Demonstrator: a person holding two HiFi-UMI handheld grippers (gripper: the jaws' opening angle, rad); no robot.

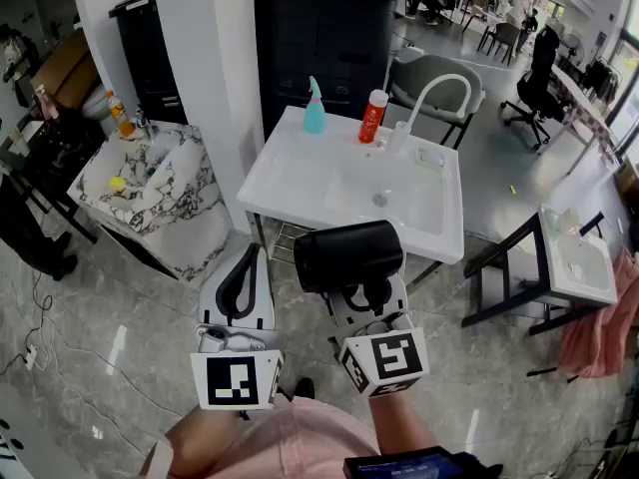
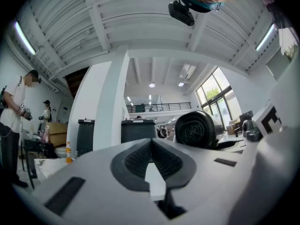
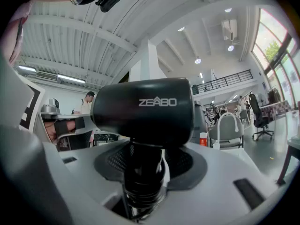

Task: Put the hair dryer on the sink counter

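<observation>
A black hair dryer stands upright in my right gripper, whose jaws are shut on its handle. Its barrel lies crosswise above the jaws, in front of the near edge of the white sink counter. My left gripper hangs beside it to the left with its jaws shut and nothing between them. In the left gripper view the dryer's rear grille shows at the right, beyond the closed pads.
On the counter's far edge stand a teal bottle, a red bottle and a white curved faucet. A marble basin is at the left, a black cabinet behind, a black-framed small sink at the right.
</observation>
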